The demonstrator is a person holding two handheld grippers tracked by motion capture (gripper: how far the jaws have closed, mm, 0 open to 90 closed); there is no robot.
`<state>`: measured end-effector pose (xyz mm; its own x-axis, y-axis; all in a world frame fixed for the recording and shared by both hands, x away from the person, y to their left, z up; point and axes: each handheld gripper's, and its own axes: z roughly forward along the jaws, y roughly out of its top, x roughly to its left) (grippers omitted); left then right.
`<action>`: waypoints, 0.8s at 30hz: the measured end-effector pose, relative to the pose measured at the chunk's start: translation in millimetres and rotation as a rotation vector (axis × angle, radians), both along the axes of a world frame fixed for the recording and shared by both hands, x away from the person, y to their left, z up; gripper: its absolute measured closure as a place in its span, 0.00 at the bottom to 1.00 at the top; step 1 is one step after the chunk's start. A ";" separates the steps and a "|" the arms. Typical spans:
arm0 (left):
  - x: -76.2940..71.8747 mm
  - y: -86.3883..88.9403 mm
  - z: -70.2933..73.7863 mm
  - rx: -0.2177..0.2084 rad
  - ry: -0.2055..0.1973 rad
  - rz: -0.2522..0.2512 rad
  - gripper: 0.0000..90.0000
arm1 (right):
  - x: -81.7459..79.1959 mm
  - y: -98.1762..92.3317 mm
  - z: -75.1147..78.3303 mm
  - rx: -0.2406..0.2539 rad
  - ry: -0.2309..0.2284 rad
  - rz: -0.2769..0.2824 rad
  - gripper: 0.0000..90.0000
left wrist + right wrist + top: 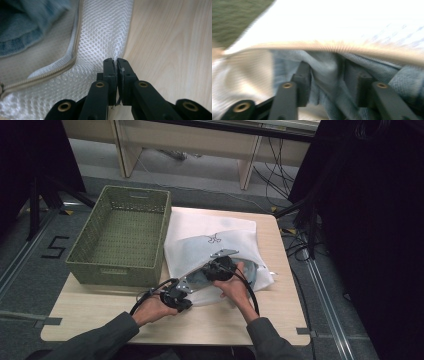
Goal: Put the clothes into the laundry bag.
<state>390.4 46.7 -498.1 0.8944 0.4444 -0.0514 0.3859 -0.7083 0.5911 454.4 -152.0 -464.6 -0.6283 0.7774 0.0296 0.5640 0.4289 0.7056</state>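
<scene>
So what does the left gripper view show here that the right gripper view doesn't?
The left gripper view has the left claw pinched shut on the mesh edge of the white laundry bag, with the bag's zipper and the bare wooden table beside it. The right gripper view, blurred, has the right claw inside the bag's opening, jaws apart around a fold of blue denim, and a corner of the green basket. Both show the white bag and the denim inside it.

On the table, the basket sits left of the mesh bag. My left claw grips the bag's near edge; my right claw reaches inside, around denim.
</scene>
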 end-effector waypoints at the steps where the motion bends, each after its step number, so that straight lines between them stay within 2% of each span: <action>1: -1.8 -0.8 -1.4 -0.037 0.006 0.039 0.94 | -3.9 -2.2 4.1 0.010 -0.004 0.017 0.59; 2: 0.2 3.1 1.6 0.023 -0.013 0.001 0.93 | -9.9 -5.3 9.3 0.021 -0.003 0.029 0.56; 3: -0.8 4.0 2.2 0.034 -0.022 0.007 0.93 | -16.0 -9.2 15.6 0.026 -0.006 0.032 0.53; 4: 0.2 5.2 3.3 0.039 -0.026 -0.003 0.92 | -22.9 -16.4 22.8 0.032 -0.031 0.040 0.50; 6: -0.8 4.8 4.8 0.011 -0.029 0.004 0.90 | -31.1 -28.9 31.4 0.052 -0.063 0.038 0.47; 7: -0.3 4.7 6.7 0.007 -0.052 -0.015 0.89 | -36.3 -36.8 36.4 0.070 -0.062 0.028 0.46; 8: -1.7 2.4 7.9 -0.024 -0.053 -0.001 0.87 | -42.3 -44.1 39.8 0.090 -0.061 0.003 0.44; 9: -0.4 -0.1 11.2 -0.033 -0.075 -0.024 0.84 | -45.4 -54.3 42.7 0.083 -0.074 -0.006 0.43; 10: -0.1 -3.0 11.8 -0.049 -0.077 -0.025 0.77 | -55.0 -71.8 42.7 0.033 -0.071 -0.053 0.40; 11: 0.3 -7.4 11.8 -0.065 -0.077 -0.021 0.77 | -55.0 -71.8 42.7 0.033 -0.071 -0.053 0.40; 12: 1.1 -12.5 10.9 -0.074 -0.071 -0.017 0.70 | -61.6 -89.2 35.7 -0.009 -0.037 -0.081 0.38; 13: 2.0 -17.6 9.1 -0.086 -0.069 -0.022 0.70 | -61.6 -89.2 35.7 -0.009 -0.037 -0.081 0.38; 14: 2.8 -22.3 6.9 -0.094 -0.066 -0.031 0.68 | -66.9 -96.6 31.8 -0.022 -0.005 -0.117 0.36; 15: 3.4 -27.7 4.4 -0.091 -0.076 -0.036 0.65 | -69.9 -103.4 26.5 -0.033 0.014 -0.125 0.32; 16: 4.1 -31.7 2.3 -0.089 -0.089 -0.039 0.62 | -72.0 -110.9 20.2 -0.056 0.037 -0.107 0.31; 18: 6.2 -37.6 -1.9 -0.085 -0.089 -0.039 0.61 | -73.1 -116.4 13.7 -0.030 0.087 -0.141 0.31; 19: 6.6 -39.4 -3.7 -0.090 -0.088 -0.031 0.60 | -69.5 -120.0 5.4 -0.022 0.071 -0.135 0.32; 20: 8.0 -41.2 -5.9 -0.090 -0.086 -0.032 0.60 | -68.8 -118.6 1.8 -0.002 0.104 -0.162 0.32; 21: 8.2 -43.3 -8.9 -0.089 -0.073 -0.022 0.62 | -66.1 -115.6 -9.5 0.003 0.186 -0.206 0.36; 22: 8.5 -43.2 -9.1 -0.073 -0.092 -0.033 0.62 | -66.1 -115.6 -9.5 0.003 0.186 -0.206 0.36; 23: 8.0 -43.8 -9.5 -0.067 -0.109 -0.027 0.66 | -63.4 -115.3 -14.1 -0.011 0.198 -0.204 0.42; 24: 8.7 -43.1 -9.0 -0.063 -0.103 -0.025 0.75 | -59.4 -113.3 -22.4 -0.016 0.198 -0.185 0.54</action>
